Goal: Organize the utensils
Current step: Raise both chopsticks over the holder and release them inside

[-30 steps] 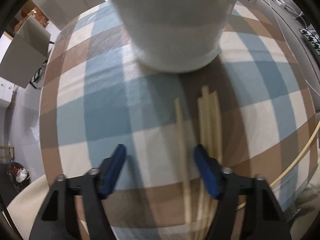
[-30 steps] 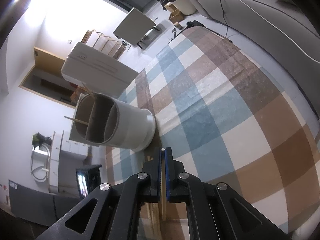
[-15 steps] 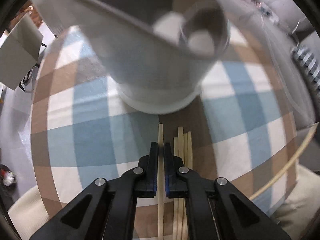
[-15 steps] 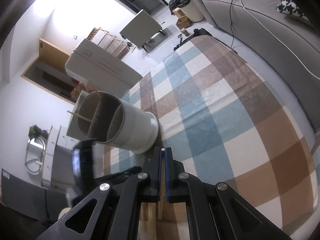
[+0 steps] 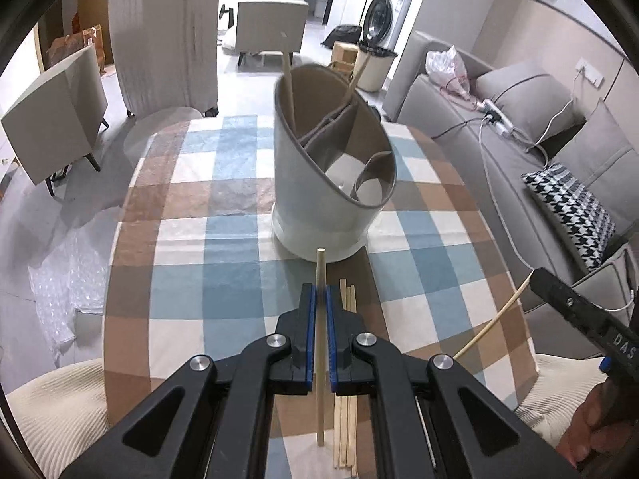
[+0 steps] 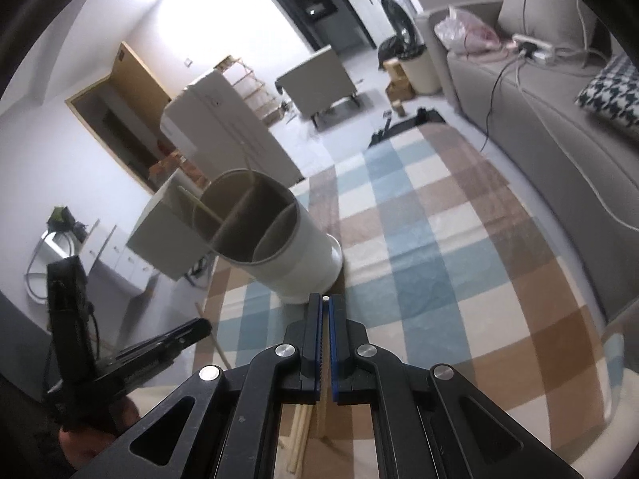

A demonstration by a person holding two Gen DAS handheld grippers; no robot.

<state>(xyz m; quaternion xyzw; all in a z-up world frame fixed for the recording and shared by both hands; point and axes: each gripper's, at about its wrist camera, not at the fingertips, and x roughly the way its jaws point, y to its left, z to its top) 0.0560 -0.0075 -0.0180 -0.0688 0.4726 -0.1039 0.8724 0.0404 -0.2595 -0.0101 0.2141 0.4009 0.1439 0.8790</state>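
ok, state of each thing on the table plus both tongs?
left tongs: shut on one chopstick, lifted clear of the cloth
right tongs: shut on another chopstick, only its tip visible between the pads
utensil holder: upright, two chopsticks already leaning in its back compartment
loose chopsticks: lying together flat on the checked tablecloth

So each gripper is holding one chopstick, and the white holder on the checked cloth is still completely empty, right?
Not quite. Each gripper does hold one chopstick, the left gripper and the right gripper, but the white holder on the checked cloth is not empty: the left wrist view shows two chopsticks already standing in it.
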